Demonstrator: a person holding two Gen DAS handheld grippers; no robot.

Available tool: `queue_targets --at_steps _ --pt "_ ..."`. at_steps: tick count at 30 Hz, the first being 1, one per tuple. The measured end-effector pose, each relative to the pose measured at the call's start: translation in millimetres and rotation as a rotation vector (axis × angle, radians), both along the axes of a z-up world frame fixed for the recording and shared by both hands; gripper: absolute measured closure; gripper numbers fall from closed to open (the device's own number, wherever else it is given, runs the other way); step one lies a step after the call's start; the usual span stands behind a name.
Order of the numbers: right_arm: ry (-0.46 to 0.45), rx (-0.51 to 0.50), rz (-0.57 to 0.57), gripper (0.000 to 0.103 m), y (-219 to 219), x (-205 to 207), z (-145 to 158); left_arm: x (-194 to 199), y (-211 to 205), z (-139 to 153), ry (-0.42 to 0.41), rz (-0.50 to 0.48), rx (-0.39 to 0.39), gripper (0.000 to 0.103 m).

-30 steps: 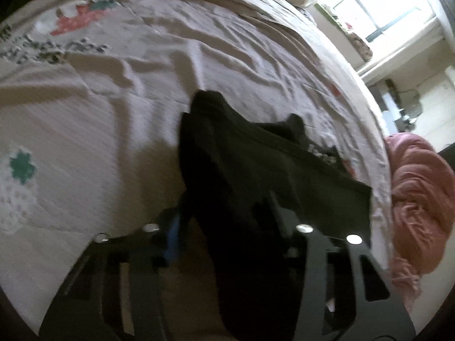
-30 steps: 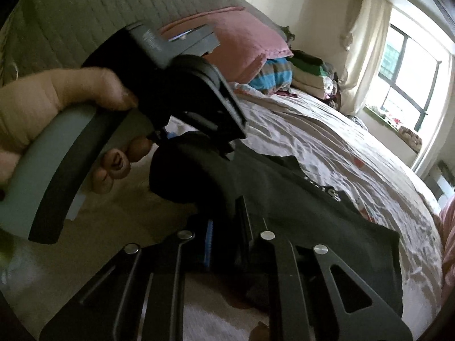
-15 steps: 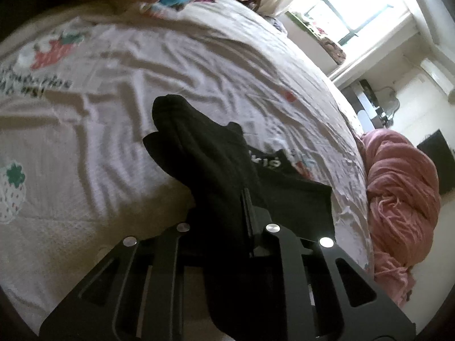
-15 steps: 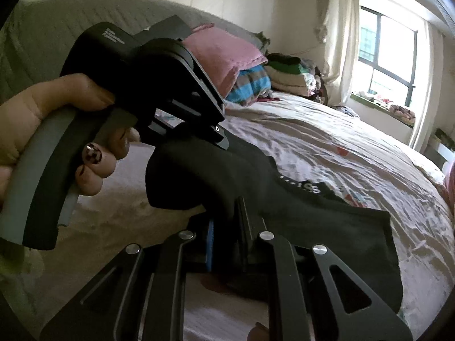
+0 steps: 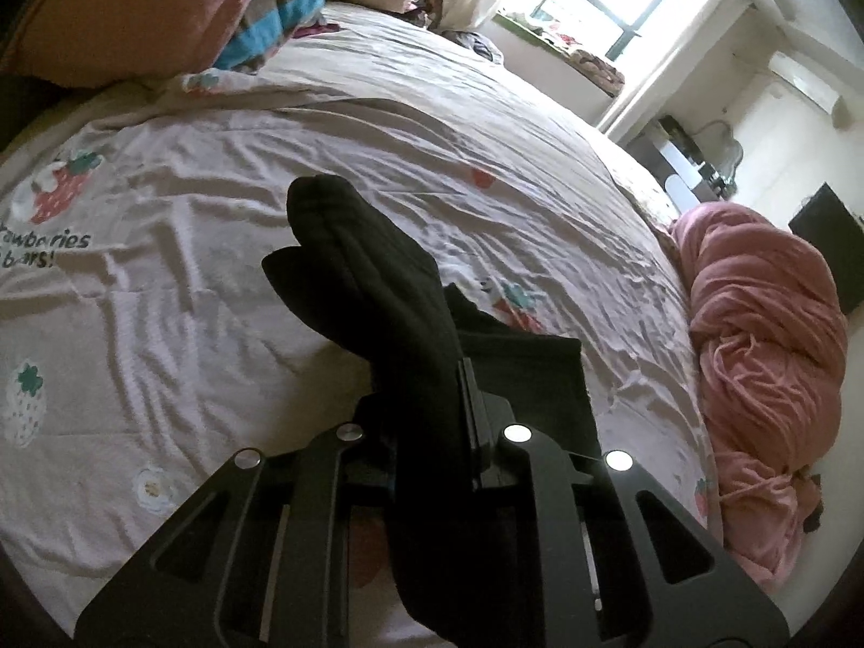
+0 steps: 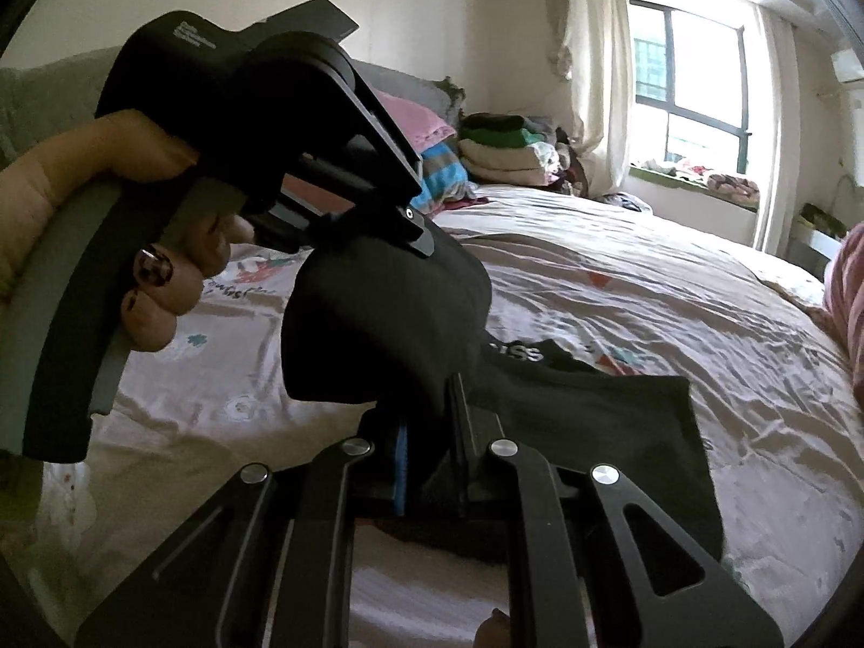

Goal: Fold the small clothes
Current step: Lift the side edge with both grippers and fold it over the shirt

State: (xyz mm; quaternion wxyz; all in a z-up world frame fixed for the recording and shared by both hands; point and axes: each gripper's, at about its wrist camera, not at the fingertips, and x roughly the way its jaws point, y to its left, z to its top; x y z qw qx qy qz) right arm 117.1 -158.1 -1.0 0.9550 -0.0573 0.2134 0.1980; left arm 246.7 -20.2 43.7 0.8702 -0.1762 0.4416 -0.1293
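The bed fills both views, its pale strawberry-print sheet wrinkled and mostly bare. A pink blanket is heaped at its far edge, and pillows with a stack of folded clothes sit near the headboard under the window.

The black garment, a small dark piece with white lettering, is lifted off the sheet at one end; its other end trails down onto the bed toward the window side. Its long axis runs from the two grippers out to that trailing hem.

The left gripper is clamped narrow on a bunched edge of the cloth, which rises past its jaws. In the right wrist view the same left gripper, with the person's left hand on its handle, sits just above the right gripper, which is also pinched shut on the fabric. Both grips are close together at one end, so the coming fold likely turns on carrying that end toward the hem lying farther away.
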Motion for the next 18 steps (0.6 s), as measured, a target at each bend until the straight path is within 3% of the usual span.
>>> queue_targets --at_steps 18 --pt "0.094 0.112 -0.098 0.096 -69 3 -19 7 -85 -7 0.036 -0.082 0.092 0.093"
